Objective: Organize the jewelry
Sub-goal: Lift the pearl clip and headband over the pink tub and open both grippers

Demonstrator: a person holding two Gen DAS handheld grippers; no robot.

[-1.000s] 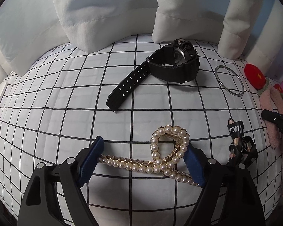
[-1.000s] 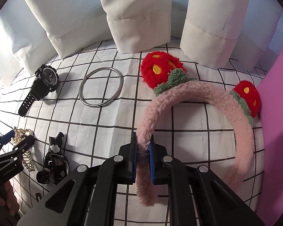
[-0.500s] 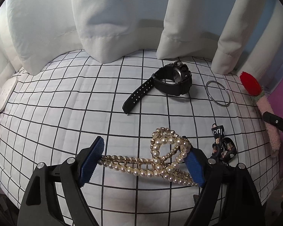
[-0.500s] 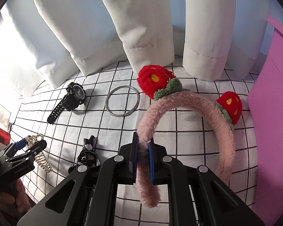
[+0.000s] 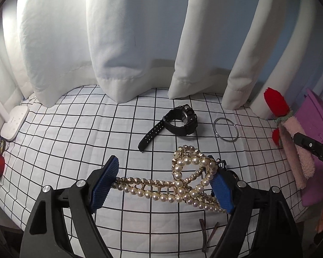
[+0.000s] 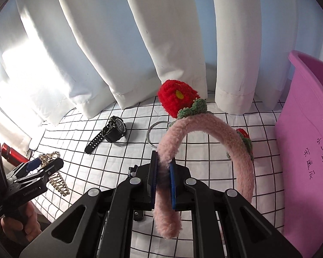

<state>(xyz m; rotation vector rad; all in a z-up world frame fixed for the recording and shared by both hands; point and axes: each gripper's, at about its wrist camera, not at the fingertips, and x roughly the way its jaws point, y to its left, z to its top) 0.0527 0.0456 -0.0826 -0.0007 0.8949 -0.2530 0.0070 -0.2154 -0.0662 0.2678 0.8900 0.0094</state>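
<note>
right claw (image 6: 163, 177): clamped on headband (image 6: 204, 126), bin (image 6: 308, 150) just to its right. left claw (image 5: 161, 185): holds pearl clip (image 5: 178, 185) crosswise, farther from the bin.

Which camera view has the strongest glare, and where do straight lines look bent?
Right wrist view: backlight blows out the curtain at left. Left wrist view: light is more even, and fisheye distortion bows the grid cloth toward the edges, while the pearl hair clip close to the lens stays sharp.

A white grid-patterned bed (image 5: 79, 142) carries a black watch (image 5: 178, 122), a metal bangle (image 5: 225, 130) and two hairpins (image 5: 207, 234).
</note>
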